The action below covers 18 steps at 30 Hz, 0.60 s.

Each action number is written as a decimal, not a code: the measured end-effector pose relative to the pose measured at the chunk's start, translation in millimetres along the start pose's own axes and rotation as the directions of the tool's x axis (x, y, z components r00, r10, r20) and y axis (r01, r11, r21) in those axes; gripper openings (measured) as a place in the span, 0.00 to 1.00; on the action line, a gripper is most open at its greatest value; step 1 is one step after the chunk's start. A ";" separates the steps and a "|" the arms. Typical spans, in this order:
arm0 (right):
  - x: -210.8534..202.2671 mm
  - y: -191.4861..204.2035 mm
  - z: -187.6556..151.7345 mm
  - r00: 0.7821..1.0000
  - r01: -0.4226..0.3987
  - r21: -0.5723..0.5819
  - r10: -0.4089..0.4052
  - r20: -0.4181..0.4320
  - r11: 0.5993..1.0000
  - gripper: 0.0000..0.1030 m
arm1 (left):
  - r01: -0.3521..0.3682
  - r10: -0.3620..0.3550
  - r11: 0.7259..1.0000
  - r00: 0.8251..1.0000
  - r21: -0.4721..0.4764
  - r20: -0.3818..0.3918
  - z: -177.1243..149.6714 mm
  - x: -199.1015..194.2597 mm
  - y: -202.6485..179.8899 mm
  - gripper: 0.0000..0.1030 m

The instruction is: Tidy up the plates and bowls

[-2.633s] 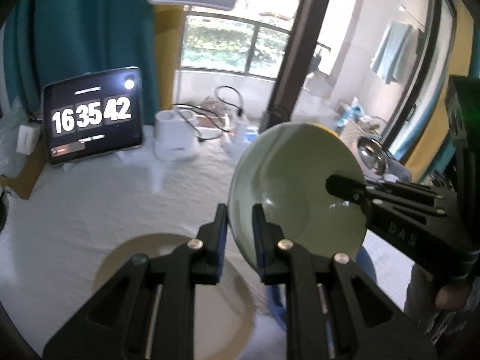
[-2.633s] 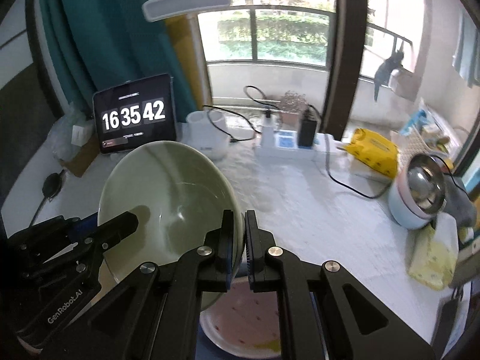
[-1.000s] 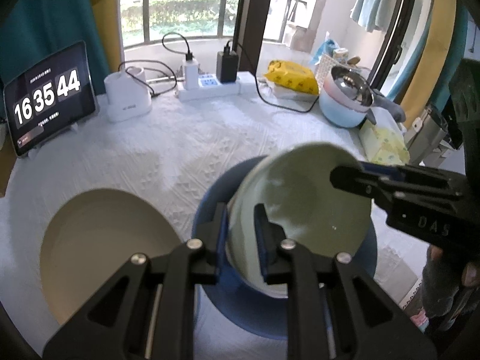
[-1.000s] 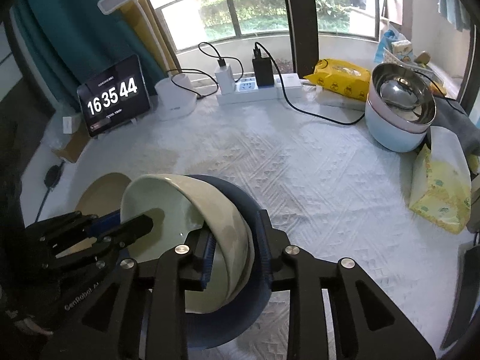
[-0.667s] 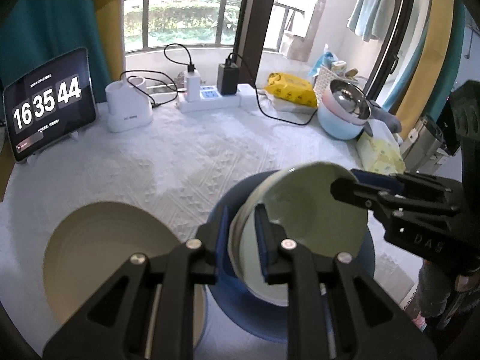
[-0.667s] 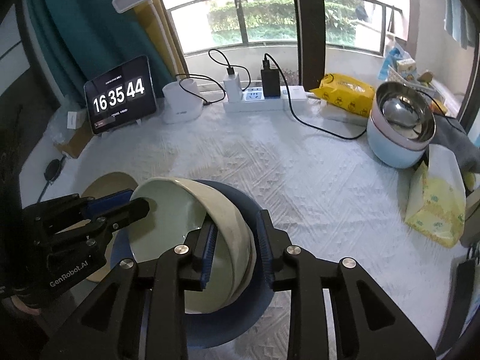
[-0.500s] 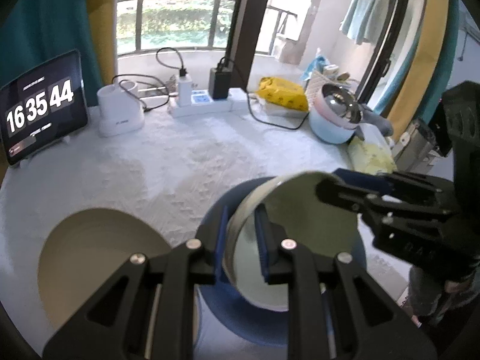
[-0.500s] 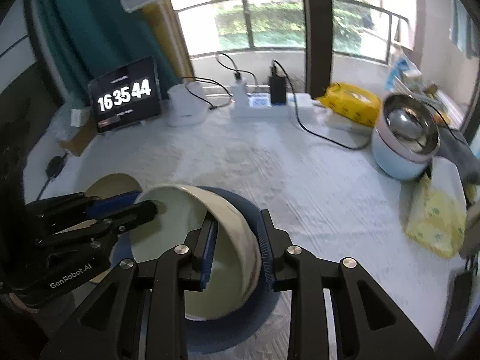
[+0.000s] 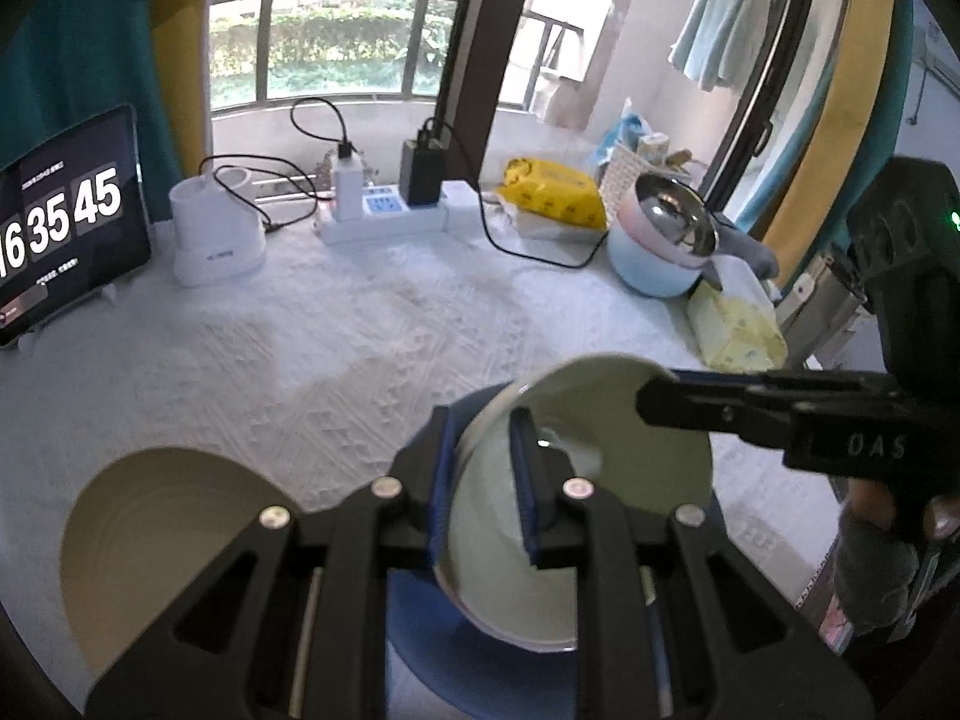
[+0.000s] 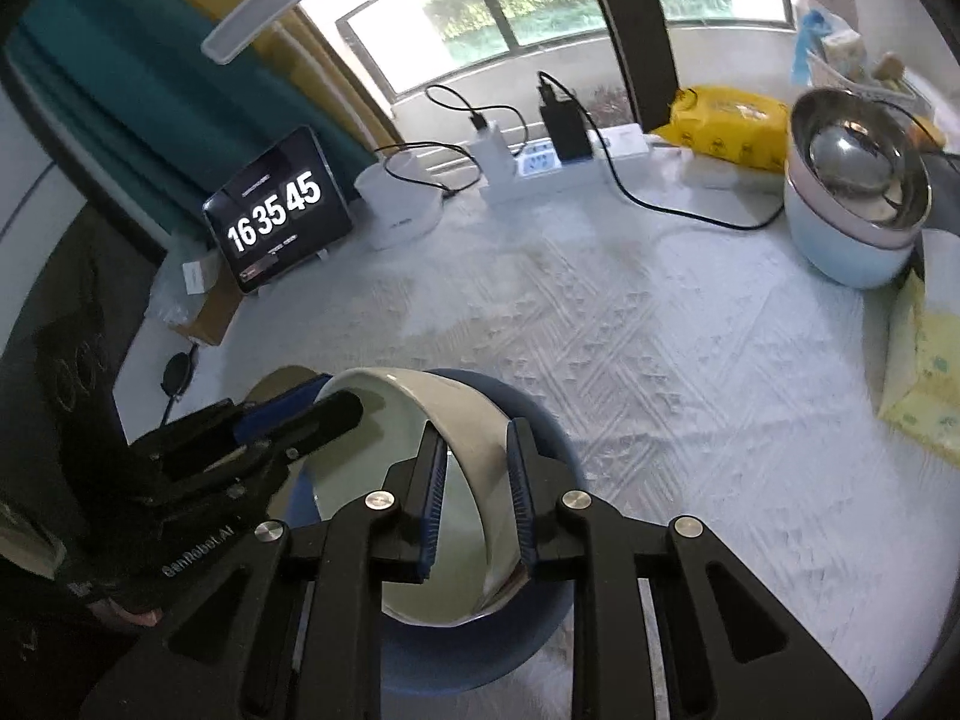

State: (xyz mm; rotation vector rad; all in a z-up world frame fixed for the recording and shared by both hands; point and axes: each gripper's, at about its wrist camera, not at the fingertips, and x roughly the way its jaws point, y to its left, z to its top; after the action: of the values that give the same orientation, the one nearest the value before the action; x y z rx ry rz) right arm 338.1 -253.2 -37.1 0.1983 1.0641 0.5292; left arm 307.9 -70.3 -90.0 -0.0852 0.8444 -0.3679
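A pale green bowl (image 9: 600, 480) sits inside a blue bowl (image 9: 432, 648) on the white tablecloth. My left gripper (image 9: 480, 468) straddles the green bowl's near rim, its jaws a little apart around it. My right gripper (image 10: 477, 480) straddles the opposite rim of the green bowl (image 10: 420, 540), also slightly parted; the blue bowl (image 10: 540, 630) lies under it. A tan plate (image 9: 162, 540) lies to the left of the bowls. In the right wrist view only its edge (image 10: 282, 378) shows behind the left gripper.
A tablet clock (image 10: 276, 216), a white device (image 10: 399, 198) and a power strip with chargers (image 10: 552, 162) stand at the back. A yellow packet (image 10: 726, 126), a steel-lined bowl stack (image 10: 858, 204) and a tissue pack (image 10: 924, 372) are on the right.
Both grippers lowered the green bowl from a raised tilt into the blue bowl. The jaws of both have since parted a little around its rim.
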 end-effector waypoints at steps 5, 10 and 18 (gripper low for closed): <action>-3.5 0.0 -3.5 1.000 0.003 0.018 -0.004 0.005 1.000 0.22 | 0.062 -0.064 0.996 0.998 -0.067 -0.029 2.2 -1.5 9.5 0.20; -6.6 4.5 -7.0 1.000 -0.005 0.019 0.005 0.013 1.000 0.20 | 0.065 -0.066 0.995 0.998 -0.070 -0.011 0.7 -11.0 8.2 0.20; -4.2 3.6 -16.8 1.000 -0.006 0.059 0.007 -0.010 0.998 0.20 | 0.038 -0.039 0.999 0.999 -0.027 -0.035 -5.5 -13.2 0.6 0.20</action>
State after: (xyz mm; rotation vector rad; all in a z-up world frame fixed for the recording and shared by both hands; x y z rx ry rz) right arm 320.8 -253.8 -40.5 0.2509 1.0903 0.5058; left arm 296.0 -64.7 -84.4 -0.1197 0.8842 -0.3951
